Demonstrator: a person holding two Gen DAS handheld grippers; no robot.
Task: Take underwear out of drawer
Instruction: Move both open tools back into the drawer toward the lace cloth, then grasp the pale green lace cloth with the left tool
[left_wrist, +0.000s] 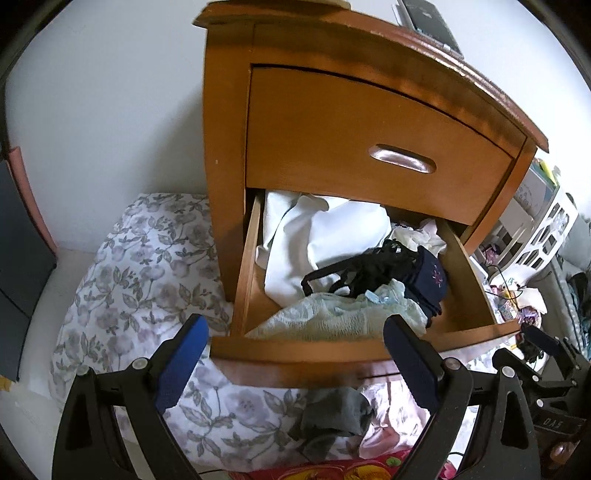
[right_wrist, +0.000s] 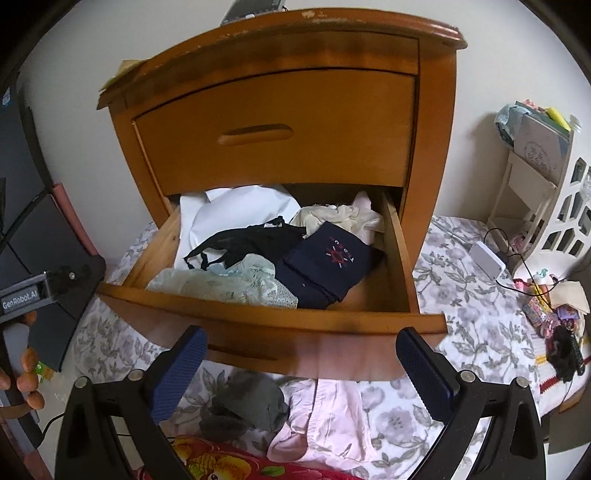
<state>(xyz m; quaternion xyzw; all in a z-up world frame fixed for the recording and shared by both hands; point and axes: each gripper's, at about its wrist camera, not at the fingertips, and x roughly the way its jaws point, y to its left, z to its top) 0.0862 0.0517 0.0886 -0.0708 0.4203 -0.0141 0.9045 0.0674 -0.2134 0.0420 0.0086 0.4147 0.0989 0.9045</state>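
Note:
The wooden nightstand's lower drawer (left_wrist: 295, 352) (right_wrist: 332, 323) is pulled out and full of clothes: black lace underwear (left_wrist: 354, 269) (right_wrist: 243, 240), a pale mint lace piece (left_wrist: 332, 317) (right_wrist: 221, 284), a navy folded garment (left_wrist: 428, 277) (right_wrist: 325, 266) and white cloth (left_wrist: 325, 236) (right_wrist: 236, 210). A grey piece (left_wrist: 332, 417) (right_wrist: 247, 406) and a pink piece (left_wrist: 391, 413) (right_wrist: 328, 417) lie on the floral bedding below the drawer front. My left gripper (left_wrist: 291, 369) is open and empty, held just before the drawer front. My right gripper (right_wrist: 301, 373) is open and empty too, above the grey and pink pieces.
The upper drawer (left_wrist: 369, 147) (right_wrist: 277, 129) is closed. Floral bedding (left_wrist: 140, 266) (right_wrist: 472, 295) surrounds the nightstand. A white basket (right_wrist: 569, 206) and small clutter (right_wrist: 554, 302) sit at the right. A person's hand (right_wrist: 26, 373) holds the other gripper's handle at the left.

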